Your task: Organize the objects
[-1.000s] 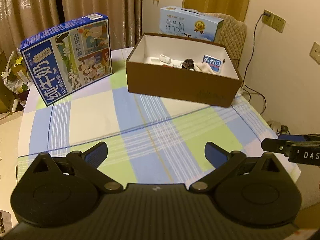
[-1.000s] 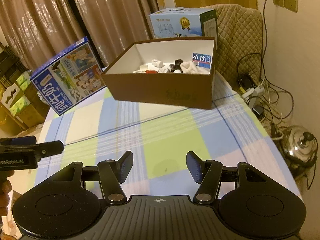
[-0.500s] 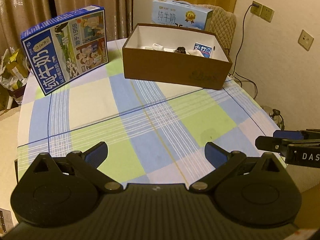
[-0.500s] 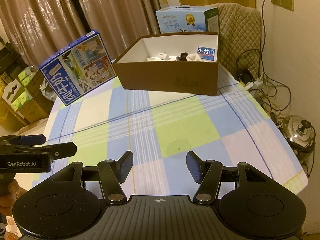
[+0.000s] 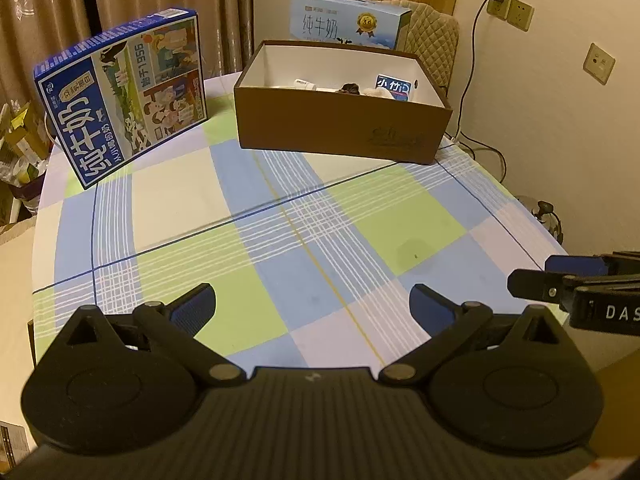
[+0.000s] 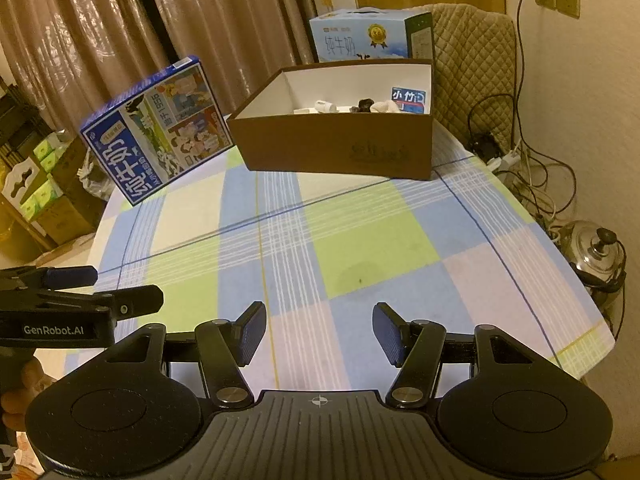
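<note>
Both tools, left (image 5: 312, 306) and right (image 6: 319, 334), hover spread and empty over the bare checked worktop (image 5: 256, 216); small items sit inside the brown box (image 5: 340, 120) beyond. Best held level, clear of each other.

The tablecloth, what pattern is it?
The tablecloth is checked in blue, green and white; clearest from the right wrist.

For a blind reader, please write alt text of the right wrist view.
An open right gripper hovers empty above a checked tablecloth. Beyond it stands an open brown box with small items inside, a blue milk carton to its left and a pale one behind. The left gripper shows at the left edge.
</note>
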Available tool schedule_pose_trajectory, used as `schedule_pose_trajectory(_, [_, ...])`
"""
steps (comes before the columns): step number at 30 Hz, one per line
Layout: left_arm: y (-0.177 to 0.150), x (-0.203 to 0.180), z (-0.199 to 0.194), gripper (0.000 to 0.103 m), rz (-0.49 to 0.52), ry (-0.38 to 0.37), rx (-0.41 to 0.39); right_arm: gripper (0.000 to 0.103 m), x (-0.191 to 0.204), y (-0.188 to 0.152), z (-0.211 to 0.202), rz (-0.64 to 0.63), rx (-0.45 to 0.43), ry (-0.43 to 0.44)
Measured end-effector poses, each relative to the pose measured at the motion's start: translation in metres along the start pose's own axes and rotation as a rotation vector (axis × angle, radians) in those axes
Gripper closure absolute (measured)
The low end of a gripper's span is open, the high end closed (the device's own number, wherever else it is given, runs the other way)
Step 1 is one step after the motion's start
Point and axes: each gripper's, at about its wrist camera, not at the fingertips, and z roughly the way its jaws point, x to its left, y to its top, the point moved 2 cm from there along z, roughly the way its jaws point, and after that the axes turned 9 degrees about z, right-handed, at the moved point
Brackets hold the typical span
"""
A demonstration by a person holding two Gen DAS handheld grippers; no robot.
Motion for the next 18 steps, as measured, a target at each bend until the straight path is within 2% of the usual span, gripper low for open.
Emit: schedule_pose_trajectory(18, [-0.0041, 0.0038, -0.0079, 0.001, -0.014, 0.018, -0.015, 0.047, 0.009, -0.0055, -0.0032, -0.007, -0.011, 0.004])
